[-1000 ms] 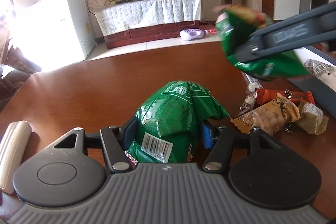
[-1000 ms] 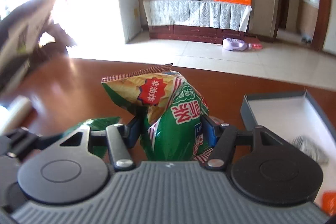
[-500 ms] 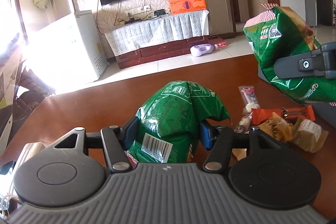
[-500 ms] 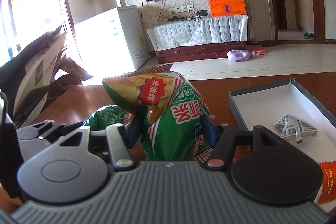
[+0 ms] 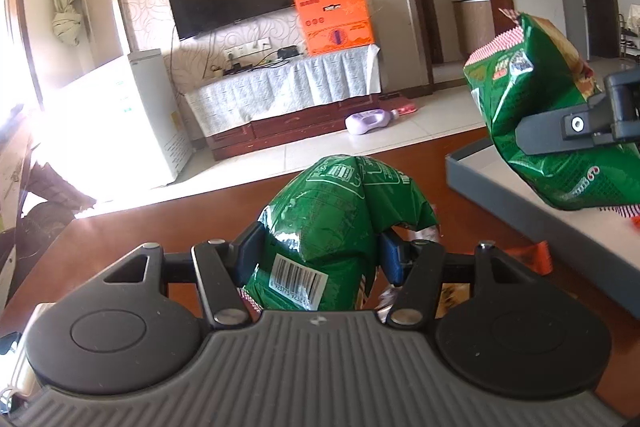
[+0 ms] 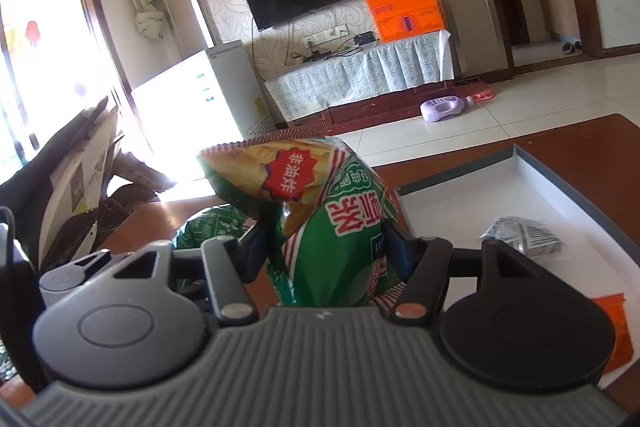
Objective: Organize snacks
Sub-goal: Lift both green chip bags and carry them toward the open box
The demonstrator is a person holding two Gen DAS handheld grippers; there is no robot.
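My left gripper [image 5: 320, 251] is shut on a green snack bag [image 5: 340, 219], barcode side towards the camera, held above the brown table [image 5: 160, 223]. My right gripper [image 6: 324, 247] is shut on a second green chip bag [image 6: 320, 223] with a red starburst label, held above the near left corner of the grey tray [image 6: 568, 171]. In the left wrist view that second chip bag [image 5: 532, 123] and a right gripper finger [image 5: 560, 131] hang over the grey tray [image 5: 472, 175] at the right. In the right wrist view the left gripper's green bag [image 6: 212, 227] shows just left of and below my right gripper.
Inside the tray lie a silvery grey packet [image 6: 524, 235] and an orange packet [image 6: 616, 327]. Small snack packets [image 5: 528, 259] lie on the table beside the tray. Beyond the table are a tiled floor, a white fridge [image 5: 132, 119] and a TV cabinet [image 5: 288, 95].
Both grippers have moved right and slightly up with their bags. The right one has gone from the table over the tray's corner. The tray has entered the left wrist view.
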